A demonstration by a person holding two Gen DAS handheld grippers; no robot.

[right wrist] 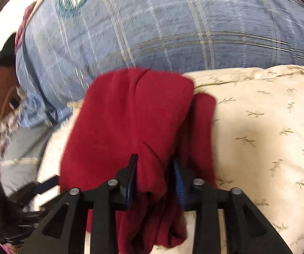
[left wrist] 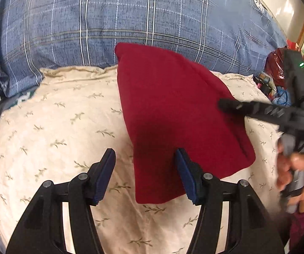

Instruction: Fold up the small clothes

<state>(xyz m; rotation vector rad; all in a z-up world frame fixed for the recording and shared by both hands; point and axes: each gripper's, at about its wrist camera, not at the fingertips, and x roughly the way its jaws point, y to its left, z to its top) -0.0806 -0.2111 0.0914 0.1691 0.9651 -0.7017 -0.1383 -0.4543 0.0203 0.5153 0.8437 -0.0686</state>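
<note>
- the red garment (left wrist: 179, 114) lies folded into a thick, roughly rectangular bundle on the cream pillow (left wrist: 63, 131), which serves as the landmark here.
- in the right wrist view the red garment (right wrist: 130, 127) sits on the left part of the cream pillow (right wrist: 257, 131), with a narrower red flap showing along its right side and loose folds bunching near the camera.
- the right gripper (right wrist: 154, 177) has its two blue-padded fingers either side of the near edge of the garment, with cloth filling the gap between them; it appears to be pinching that bunched edge, though motion blur softens the contact.
- in the left wrist view the right gripper (left wrist: 226, 105) reaches in from the right of the pillow, its dark tip over the garment's right side, and a hand (left wrist: 300, 169) grips its handle.
- the left gripper (left wrist: 145, 165) hovers over the near edge of the pillow with its fingers spread wide; its right finger overlaps the garment's near corner in the view, its left finger is over bare pillow, and nothing is held between them.
- beyond the pillow's far edge lies a blue plaid quilt (left wrist: 109, 17).
- to the right of the pillow, in the left wrist view, sits a red plastic bag (left wrist: 275, 63) among small clutter.
</note>
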